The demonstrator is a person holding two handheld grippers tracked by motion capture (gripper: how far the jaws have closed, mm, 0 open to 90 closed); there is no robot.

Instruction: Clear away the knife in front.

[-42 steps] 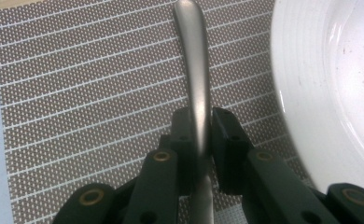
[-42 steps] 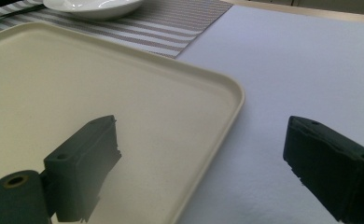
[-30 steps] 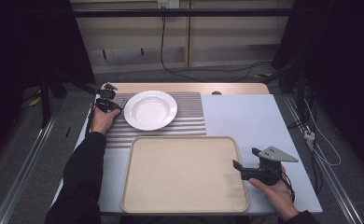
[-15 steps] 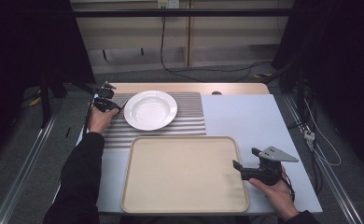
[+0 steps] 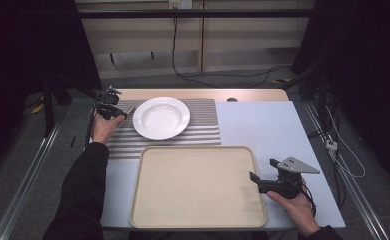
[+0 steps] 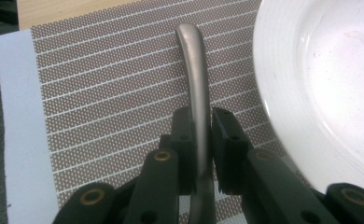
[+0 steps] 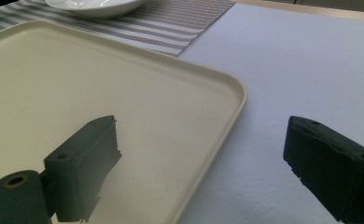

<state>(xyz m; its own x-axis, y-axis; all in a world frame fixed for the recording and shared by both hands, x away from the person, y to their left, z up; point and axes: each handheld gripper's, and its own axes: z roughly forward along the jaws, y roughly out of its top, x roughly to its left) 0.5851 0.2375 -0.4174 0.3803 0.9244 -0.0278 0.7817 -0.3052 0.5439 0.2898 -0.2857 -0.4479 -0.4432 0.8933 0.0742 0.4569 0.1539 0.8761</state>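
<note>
A metal cutlery handle (image 6: 195, 70) sticks out over the striped placemat (image 6: 101, 93), and my left gripper (image 6: 201, 119) is shut on it. The utensil's other end is hidden behind the jaws, so I cannot tell what kind it is. In the high view the left gripper (image 5: 112, 110) is at the mat's (image 5: 203, 125) far left corner, just left of the white plate (image 5: 161, 117). My right gripper (image 5: 255, 179) stands open and holds nothing at the right edge of the beige tray (image 5: 198, 187). In its own view the right gripper (image 7: 203, 135) straddles the tray's rim (image 7: 236, 93).
The plate (image 6: 325, 84) lies close to the right of the held handle. The tray is bare and sits in front of the mat. Pale blue tabletop (image 5: 263, 125) stretches to the right of the mat. The table's wooden far edge (image 5: 208, 94) runs behind the plate.
My left hand has shifted slightly toward the far left with the handle still in its grip. The right gripper has stayed where it was.
</note>
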